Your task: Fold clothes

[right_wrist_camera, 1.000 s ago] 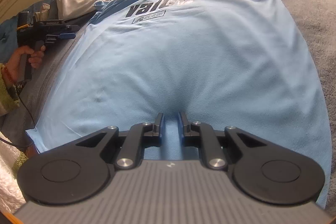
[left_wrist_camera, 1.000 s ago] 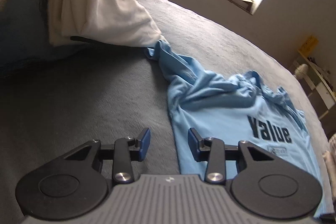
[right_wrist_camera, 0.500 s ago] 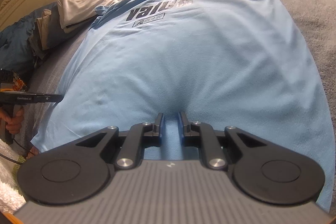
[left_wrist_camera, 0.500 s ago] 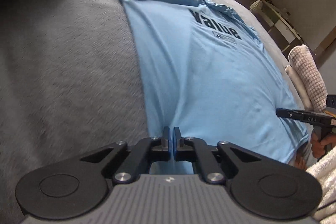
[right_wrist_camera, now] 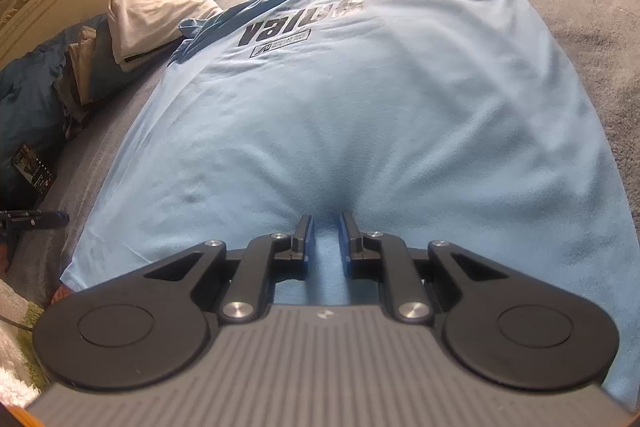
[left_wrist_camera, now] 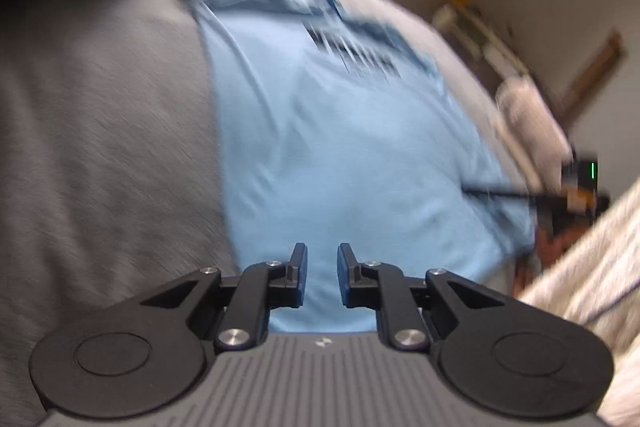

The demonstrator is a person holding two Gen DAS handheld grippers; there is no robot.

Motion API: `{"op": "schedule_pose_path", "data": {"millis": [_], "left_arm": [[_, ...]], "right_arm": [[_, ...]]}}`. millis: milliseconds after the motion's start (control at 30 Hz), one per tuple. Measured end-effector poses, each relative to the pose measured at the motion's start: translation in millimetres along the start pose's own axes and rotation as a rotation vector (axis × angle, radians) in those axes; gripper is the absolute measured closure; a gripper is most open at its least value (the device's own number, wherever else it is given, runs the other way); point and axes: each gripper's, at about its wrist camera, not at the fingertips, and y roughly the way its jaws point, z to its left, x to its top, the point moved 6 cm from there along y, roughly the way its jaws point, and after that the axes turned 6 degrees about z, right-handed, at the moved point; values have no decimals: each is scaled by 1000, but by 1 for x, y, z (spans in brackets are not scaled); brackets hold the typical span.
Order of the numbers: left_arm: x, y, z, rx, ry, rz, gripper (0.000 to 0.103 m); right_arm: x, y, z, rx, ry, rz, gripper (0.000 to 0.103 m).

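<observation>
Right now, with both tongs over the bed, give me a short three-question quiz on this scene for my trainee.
1. True or false: the light blue shirt lies spread with its print facing up on the grey bedspread.
2. Fabric puckers toward the tips of which tongs? A) left B) right C) neither
3. What colour is the folded garment lying beyond the shirt's sleeve, near the headboard?

Key: 1 true. 2 B, the right tongs, where the creases in the shirt converge. 3 white.
</observation>
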Motion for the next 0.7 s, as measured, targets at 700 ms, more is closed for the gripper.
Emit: {"op": "schedule_pose_path", "data": {"millis": [700], "left_arm": [[66, -7, 24, -47, -155, 34, 65]], "right_arm": [[-12, -56, -63, -98, 219, -21, 89]]}}
